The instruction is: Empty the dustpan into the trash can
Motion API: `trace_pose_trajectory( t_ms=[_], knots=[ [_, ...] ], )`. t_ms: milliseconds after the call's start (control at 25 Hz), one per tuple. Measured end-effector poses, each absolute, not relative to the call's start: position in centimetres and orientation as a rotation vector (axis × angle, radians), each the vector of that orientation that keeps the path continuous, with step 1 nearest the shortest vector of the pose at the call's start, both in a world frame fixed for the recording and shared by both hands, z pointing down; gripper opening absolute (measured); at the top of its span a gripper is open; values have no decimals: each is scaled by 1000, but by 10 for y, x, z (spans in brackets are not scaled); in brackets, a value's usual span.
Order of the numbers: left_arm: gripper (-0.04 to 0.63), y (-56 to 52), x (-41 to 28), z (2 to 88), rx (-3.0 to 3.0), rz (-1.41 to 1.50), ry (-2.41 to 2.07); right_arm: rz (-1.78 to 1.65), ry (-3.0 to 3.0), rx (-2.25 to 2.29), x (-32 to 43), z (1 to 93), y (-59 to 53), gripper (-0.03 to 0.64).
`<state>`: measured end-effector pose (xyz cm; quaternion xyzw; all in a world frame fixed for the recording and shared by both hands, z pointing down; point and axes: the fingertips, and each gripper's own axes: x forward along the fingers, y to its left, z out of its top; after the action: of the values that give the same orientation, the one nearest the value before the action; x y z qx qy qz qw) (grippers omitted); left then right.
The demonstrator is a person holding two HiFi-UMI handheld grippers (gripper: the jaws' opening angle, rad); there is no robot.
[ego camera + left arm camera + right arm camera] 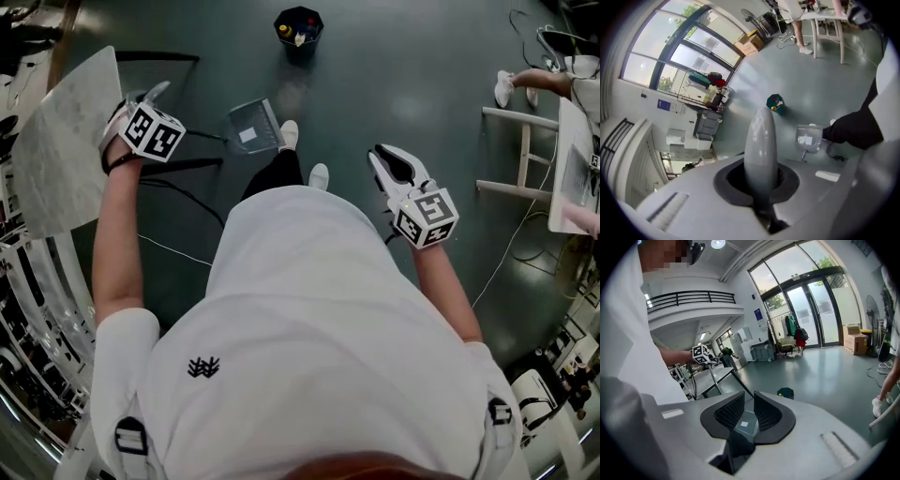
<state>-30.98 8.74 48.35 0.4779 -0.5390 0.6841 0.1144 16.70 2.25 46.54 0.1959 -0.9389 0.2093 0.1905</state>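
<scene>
A clear grey dustpan (253, 125) rests on the dark floor with a white scrap in it, just ahead of my feet. Its thin black handle (204, 138) runs left toward my left gripper (148, 94). That gripper (761, 117) is shut, with nothing showing between its jaws; the dustpan (808, 137) lies to its right. Farther ahead stands the dark trash can (298, 26), with yellow and red bits inside (775, 103). My right gripper (392, 155) hangs open at my right side. The dustpan (747, 423) shows through the gap of the right gripper (750, 397), with the trash can (785, 393) beyond.
A pale stone-topped table (66, 141) stands right by my left hand. A white table frame (525, 141) and another person's legs (534, 80) are at the far right. Cables (506, 253) trail over the floor on the right.
</scene>
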Motion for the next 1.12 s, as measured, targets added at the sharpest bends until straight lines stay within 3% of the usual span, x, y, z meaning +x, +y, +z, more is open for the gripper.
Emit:
trace_pose_trajectory(
  t_ms=[480,1120],
  knots=[
    [58,190,-304,514,1297,1448,-1671,564,-2661,454,135,455,58,40],
    [60,234,-286,540,1427,1226,-1590,501,-2641,432,64,448,106,2]
  ],
)
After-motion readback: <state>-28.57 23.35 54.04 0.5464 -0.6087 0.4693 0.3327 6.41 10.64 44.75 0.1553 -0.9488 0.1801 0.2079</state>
